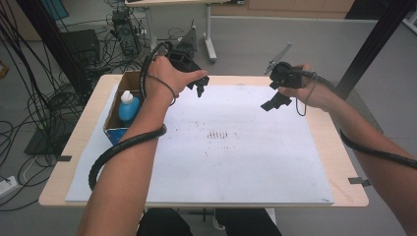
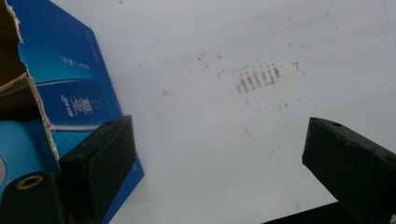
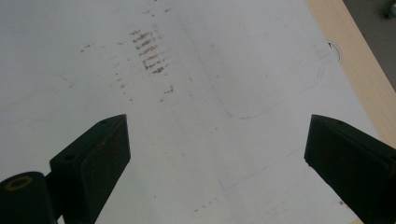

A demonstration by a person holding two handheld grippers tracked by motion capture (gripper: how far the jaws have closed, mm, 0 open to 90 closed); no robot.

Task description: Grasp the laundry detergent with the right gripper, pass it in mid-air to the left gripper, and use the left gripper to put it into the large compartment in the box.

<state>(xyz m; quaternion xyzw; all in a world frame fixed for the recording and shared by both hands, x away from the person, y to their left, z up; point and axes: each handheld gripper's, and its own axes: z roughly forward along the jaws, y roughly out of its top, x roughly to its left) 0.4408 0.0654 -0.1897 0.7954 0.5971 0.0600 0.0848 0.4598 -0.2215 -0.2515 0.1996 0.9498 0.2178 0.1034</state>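
Both hands hold their grippers above the far part of a white sheet (image 1: pixel 231 152) that covers the wooden table. My left gripper (image 1: pixel 200 88) hovers just right of an open cardboard box (image 1: pixel 114 120), jaws apart with nothing between them. In the left gripper view the open gripper (image 2: pixel 219 154) looks down on bare sheet, with the box's blue wall (image 2: pixel 70 79) beside the left jaw. A blue bottle with a white cap (image 1: pixel 129 105) stands in the box. My right gripper (image 1: pixel 275 102) hangs open and empty over the far right of the sheet, as the right gripper view (image 3: pixel 217 149) also shows.
Brown smudge marks (image 1: pixel 221 134) lie mid-sheet. The bare wooden table edge (image 3: pixel 359 51) runs along the right. A dark slanting post (image 1: pixel 373 44) rises at the far right. Cables and equipment (image 1: pixel 118 29) crowd the floor behind and left of the table.
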